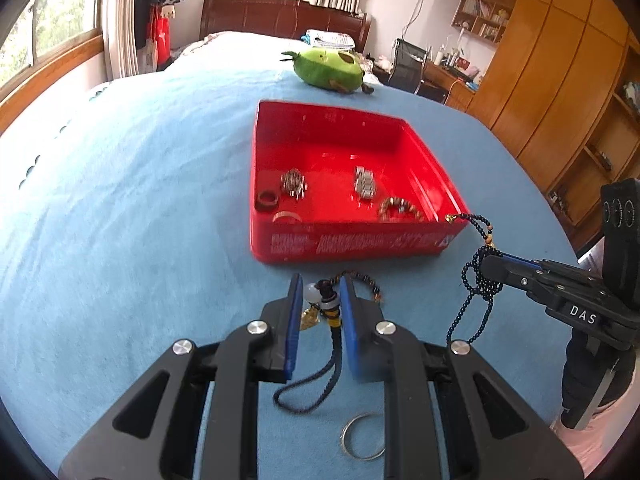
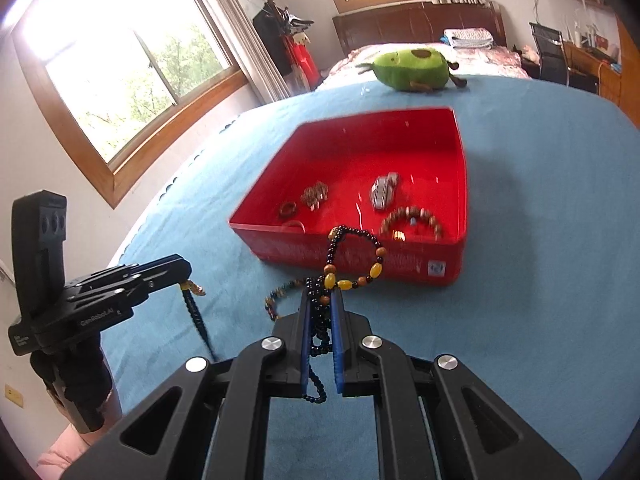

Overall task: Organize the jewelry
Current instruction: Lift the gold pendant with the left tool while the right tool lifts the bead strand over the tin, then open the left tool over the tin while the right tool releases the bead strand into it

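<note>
A red box (image 1: 344,240) (image 2: 400,264) sits on the blue bedspread and holds a dark ring (image 1: 267,200), a thin bangle (image 1: 286,216), two metal pieces (image 1: 294,185) (image 1: 365,186) and a brown bead bracelet (image 1: 400,209) (image 2: 412,220). My left gripper (image 1: 320,292) (image 2: 185,276) is shut on a corded pendant (image 1: 326,304), lifted in front of the box. My right gripper (image 2: 322,300) (image 1: 486,258) is shut on a dark bead necklace (image 2: 354,256) (image 1: 476,280), held above the box's near right corner. A bead bracelet (image 2: 278,300) lies on the bedspread between the grippers.
A silver ring (image 1: 362,436) lies on the bedspread under my left gripper. A green avocado plush (image 1: 328,70) (image 2: 412,68) lies beyond the box. Wooden wardrobes (image 1: 560,80) stand to the right, windows (image 2: 132,64) to the left.
</note>
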